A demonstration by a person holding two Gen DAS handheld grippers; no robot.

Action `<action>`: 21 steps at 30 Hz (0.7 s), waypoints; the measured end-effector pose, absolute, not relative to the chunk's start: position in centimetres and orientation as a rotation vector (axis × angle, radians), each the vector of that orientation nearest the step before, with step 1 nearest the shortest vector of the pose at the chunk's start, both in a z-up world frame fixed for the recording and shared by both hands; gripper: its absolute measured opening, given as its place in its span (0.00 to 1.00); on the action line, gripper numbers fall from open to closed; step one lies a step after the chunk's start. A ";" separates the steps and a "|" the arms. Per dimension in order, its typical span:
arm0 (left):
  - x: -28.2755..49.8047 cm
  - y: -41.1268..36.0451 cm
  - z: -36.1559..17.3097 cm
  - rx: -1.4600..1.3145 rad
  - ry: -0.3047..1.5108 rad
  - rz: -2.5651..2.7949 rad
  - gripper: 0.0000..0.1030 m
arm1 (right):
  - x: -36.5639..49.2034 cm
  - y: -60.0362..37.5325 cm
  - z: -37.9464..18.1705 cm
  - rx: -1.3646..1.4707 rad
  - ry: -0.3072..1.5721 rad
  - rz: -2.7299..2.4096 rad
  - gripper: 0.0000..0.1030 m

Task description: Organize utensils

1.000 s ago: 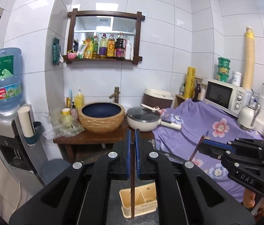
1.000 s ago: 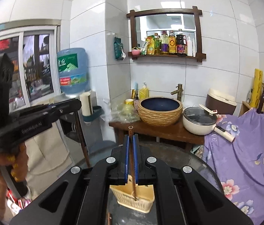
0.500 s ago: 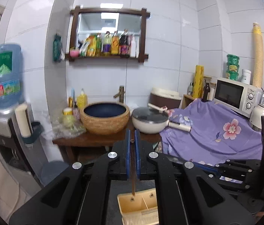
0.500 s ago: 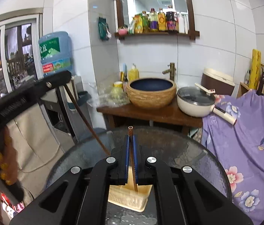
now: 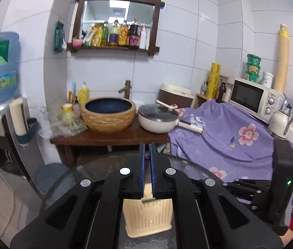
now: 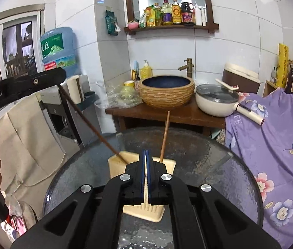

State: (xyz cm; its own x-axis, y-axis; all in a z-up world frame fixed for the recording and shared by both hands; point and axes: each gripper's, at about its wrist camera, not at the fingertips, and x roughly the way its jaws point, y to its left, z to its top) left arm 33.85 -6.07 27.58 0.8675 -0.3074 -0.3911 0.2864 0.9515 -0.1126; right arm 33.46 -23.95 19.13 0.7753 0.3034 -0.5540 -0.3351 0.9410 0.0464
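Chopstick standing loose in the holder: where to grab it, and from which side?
Grip the loose chopstick on its bare upper shaft, above the holder rim; its lower end is sunk inside. It stands almost upright, so come in level from the near side, jaws straddling it. Keep right of the other chopstick, slanting in from the left gripper.

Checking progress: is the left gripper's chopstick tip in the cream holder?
Yes, the chopstick slants from the left gripper into the holder.
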 end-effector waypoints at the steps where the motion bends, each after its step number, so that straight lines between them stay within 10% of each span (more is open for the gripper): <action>1: 33.9 -6.3 26.8 -0.041 0.434 -0.303 0.05 | 33.5 -23.7 18.3 -0.072 0.602 0.339 0.01; 21: 37.4 -6.4 17.5 0.009 0.619 -0.287 0.05 | 35.9 -26.1 7.9 -0.025 0.769 0.290 0.09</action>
State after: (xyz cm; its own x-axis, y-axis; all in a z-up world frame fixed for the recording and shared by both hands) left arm 37.41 -6.44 17.49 0.7761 -0.2623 -0.5735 0.2677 0.9604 -0.0771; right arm 35.86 -26.08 7.85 0.6809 0.2493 -0.6886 -0.2673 0.9600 0.0833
